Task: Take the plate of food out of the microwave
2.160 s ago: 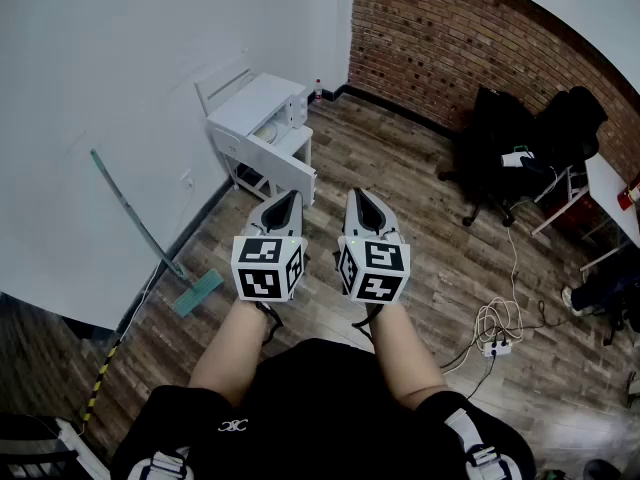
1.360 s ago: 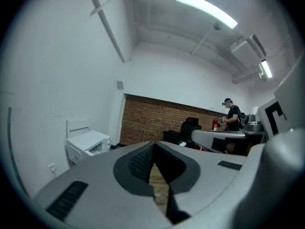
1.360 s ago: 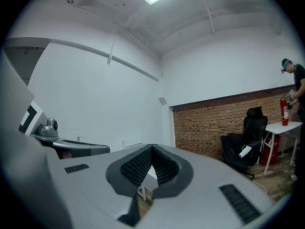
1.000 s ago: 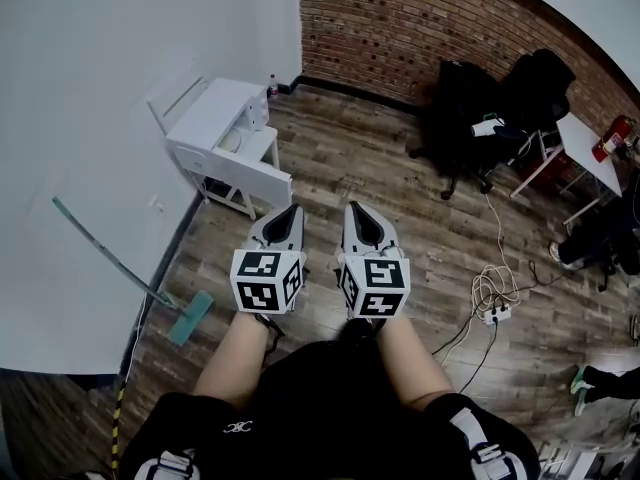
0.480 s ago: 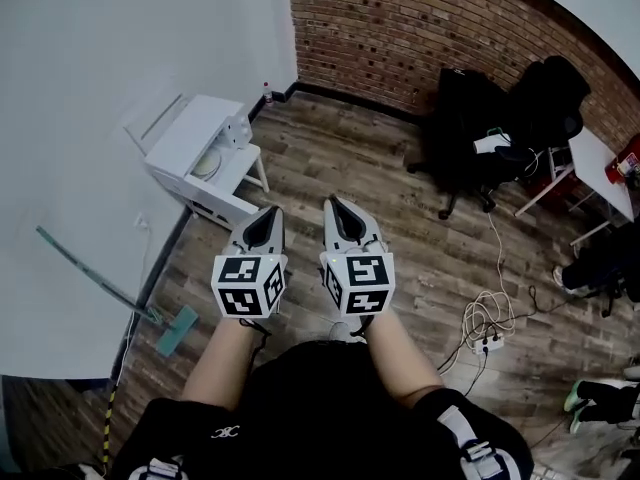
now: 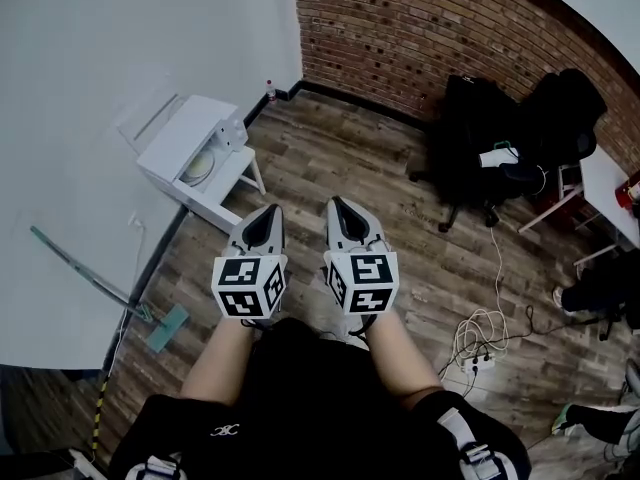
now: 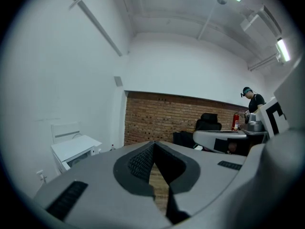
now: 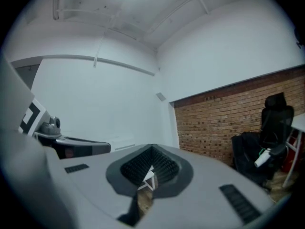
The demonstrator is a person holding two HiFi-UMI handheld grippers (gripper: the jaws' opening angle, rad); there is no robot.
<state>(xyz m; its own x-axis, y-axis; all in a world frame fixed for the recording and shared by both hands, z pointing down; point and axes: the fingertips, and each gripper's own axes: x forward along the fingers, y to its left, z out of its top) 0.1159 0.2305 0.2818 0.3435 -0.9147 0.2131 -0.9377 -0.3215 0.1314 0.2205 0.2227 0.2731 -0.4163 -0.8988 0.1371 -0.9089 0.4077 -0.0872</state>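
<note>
Over by the white wall, the microwave [image 6: 178, 133] sits on a low white stand [image 6: 256, 180] with its front open, and you can just make out a pale round plate [image 6: 200, 165] inside. That's the thing to fetch, and it hasn't been touched. The person is standing on the wood floor [image 6: 400, 228] well apart from it. I'd call the task barely started: the door looks sorted, but the walk over, the grab and the lift out are all left to do.

The left gripper [image 6: 270, 212] and right gripper [image 6: 335, 206] are held side by side out front, both clenched on nothing, ribbed pads meeting at the tips.

As for the plate, from here it's a small, flat, light-coloured disc. Whether there's food on it I honestly can't tell, it's too tiny. There's a long-handled mop [image 6: 150, 318] leaning against the wall nearby, not really in the way.
</note>
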